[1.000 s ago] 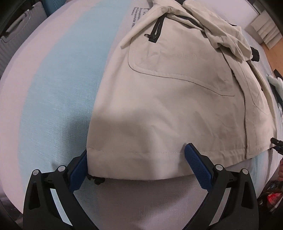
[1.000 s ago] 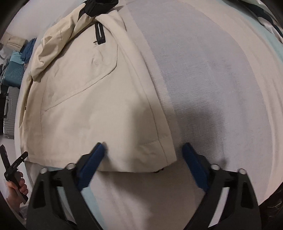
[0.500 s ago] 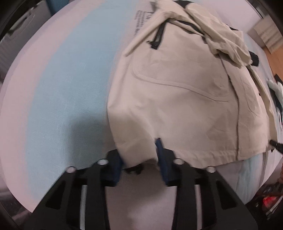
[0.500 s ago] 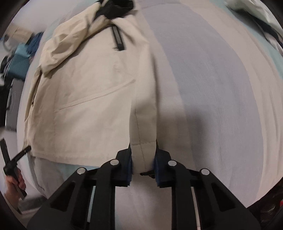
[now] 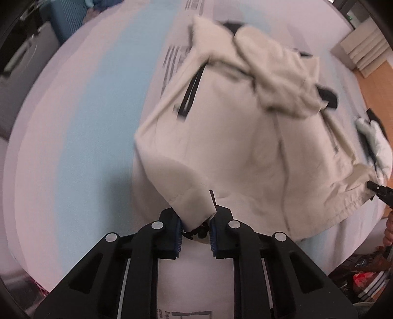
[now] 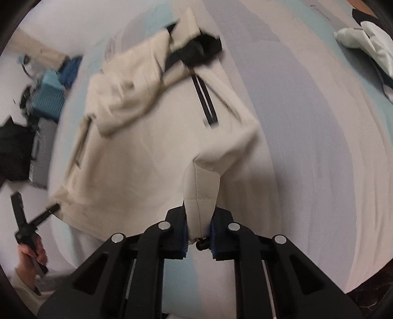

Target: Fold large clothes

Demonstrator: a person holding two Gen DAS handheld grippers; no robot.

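Note:
A beige jacket (image 5: 245, 147) with black zips lies on the bed's pale striped sheet (image 5: 86, 122). My left gripper (image 5: 195, 220) pinches one bottom hem corner; its jaws are closing, with the bunched cloth and a black cord toggle between the blue pads. My right gripper (image 6: 200, 220) holds the jacket's (image 6: 137, 159) other hem corner, its jaws also closing on the fabric. Both corners are lifted off the sheet (image 6: 319, 147). The right gripper's tip (image 5: 378, 191) shows at the left wrist view's right edge. A hand carries the left gripper (image 6: 27, 220) at the right wrist view's left edge.
A white and black garment (image 5: 373, 139) (image 6: 363, 41) lies on the bed beyond the jacket. A teal suitcase (image 5: 66, 19) (image 6: 49, 103) and dark luggage stand beside the bed. Pale stacked boards (image 5: 361, 49) sit on a wooden floor.
Both grippers went from open around the hem corners to closed on them. Then both rose, pulling the corners up off the sheet. The jacket body has begun to drag and bunch.

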